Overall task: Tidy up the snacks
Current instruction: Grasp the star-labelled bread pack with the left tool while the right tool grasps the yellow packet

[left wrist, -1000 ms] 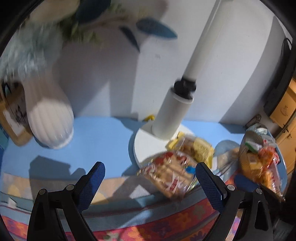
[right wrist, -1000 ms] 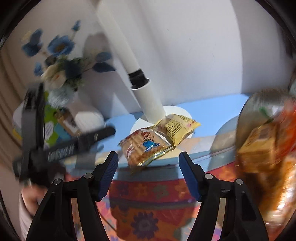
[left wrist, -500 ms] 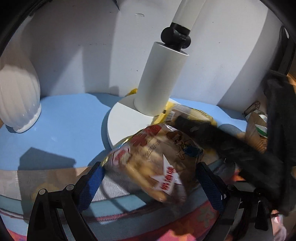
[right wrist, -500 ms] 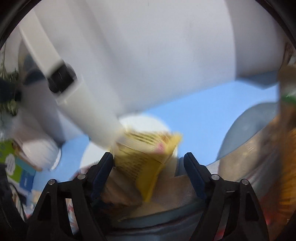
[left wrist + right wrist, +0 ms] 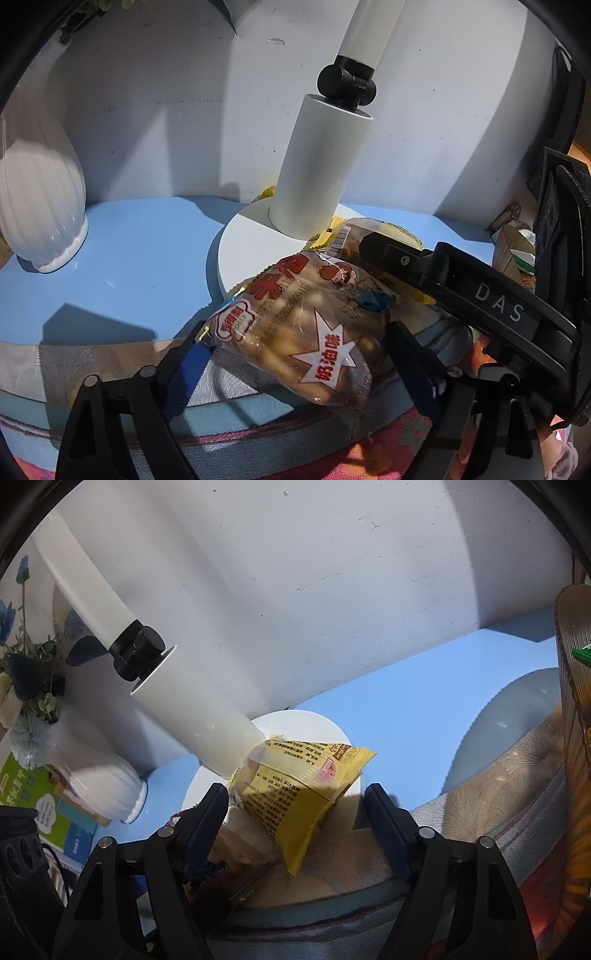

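Note:
In the left wrist view a clear snack bag with red print and a white star (image 5: 306, 325) lies on the table edge, partly on a white lamp base (image 5: 243, 254). My left gripper (image 5: 295, 365) is open with its blue-padded fingers on either side of this bag. In the right wrist view a yellow snack packet (image 5: 299, 782) leans against the lamp post (image 5: 207, 720). My right gripper (image 5: 295, 808) is open around the yellow packet, which also shows in the left wrist view (image 5: 369, 232) behind the right gripper's black body (image 5: 480, 295).
A white ribbed vase (image 5: 40, 206) stands at the left on the blue tabletop (image 5: 129, 266); it holds blue flowers (image 5: 22, 657). A basket with snacks (image 5: 576, 738) is at the far right. A white wall (image 5: 332, 590) is close behind. A patterned cloth (image 5: 221, 454) covers the front edge.
Both grippers have moved forward towards the snacks. The left gripper's fingers now straddle the clear bag and the right gripper's fingers straddle the yellow packet. The right gripper has entered the left wrist view.

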Demonstrator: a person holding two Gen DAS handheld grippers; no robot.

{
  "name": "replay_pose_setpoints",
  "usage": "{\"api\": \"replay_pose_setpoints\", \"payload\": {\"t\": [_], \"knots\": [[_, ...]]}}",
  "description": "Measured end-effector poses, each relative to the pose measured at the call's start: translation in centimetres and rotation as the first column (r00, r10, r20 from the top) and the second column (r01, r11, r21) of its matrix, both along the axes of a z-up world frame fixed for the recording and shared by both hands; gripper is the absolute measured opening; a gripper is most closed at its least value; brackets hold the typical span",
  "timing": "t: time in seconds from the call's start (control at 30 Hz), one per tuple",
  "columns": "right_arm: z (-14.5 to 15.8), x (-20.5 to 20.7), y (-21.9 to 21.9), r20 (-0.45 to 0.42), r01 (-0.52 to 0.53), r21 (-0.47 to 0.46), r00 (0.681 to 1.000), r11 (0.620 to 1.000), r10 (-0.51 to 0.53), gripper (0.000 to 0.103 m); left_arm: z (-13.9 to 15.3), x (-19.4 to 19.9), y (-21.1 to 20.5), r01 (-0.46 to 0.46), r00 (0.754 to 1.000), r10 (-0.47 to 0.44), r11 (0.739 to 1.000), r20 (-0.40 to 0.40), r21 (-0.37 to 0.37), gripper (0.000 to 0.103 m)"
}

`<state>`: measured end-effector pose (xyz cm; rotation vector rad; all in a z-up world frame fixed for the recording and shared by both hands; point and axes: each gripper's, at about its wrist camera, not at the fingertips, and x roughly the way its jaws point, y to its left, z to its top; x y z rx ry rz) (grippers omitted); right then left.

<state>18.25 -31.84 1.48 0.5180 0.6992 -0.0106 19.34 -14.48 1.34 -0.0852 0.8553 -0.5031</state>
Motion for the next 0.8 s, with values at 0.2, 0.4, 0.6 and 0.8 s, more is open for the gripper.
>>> {"api": "replay_pose_setpoints", "payload": {"t": [0.2, 0.4, 0.6, 0.8], "knots": [[0.5, 0.2, 0.5, 0.002, 0.013, -0.037, 1.0, 0.999, -0.013, 0.076, 0.0, -0.1, 0.0, 0.006, 1.0, -0.006, 1.0, 0.004, 0.004, 0.09], [1.5, 0.1, 1.3, 0.034, 0.009, -0.088, 0.999, 0.996, -0.006, 0.076, 0.2, -0.2, -0.3, 0.011, 1.0, -0.011, 1.0, 0.011, 0.012, 0.089], [1.5, 1.2, 2.8, -0.003, 0.012, -0.174, 1.0, 0.985, -0.012, 0.058, 0.3, -0.4, -0.3, 0.015, 1.0, -0.015, 1.0, 0.023, 0.008, 0.081], [1.7, 0.9, 2.9, -0.008, 0.003, -0.209, 1.0, 0.978, -0.005, 0.047, 0.9, -1.0, -0.3, 0.027, 0.997, -0.028, 0.999, 0.07, 0.02, 0.065]]}}
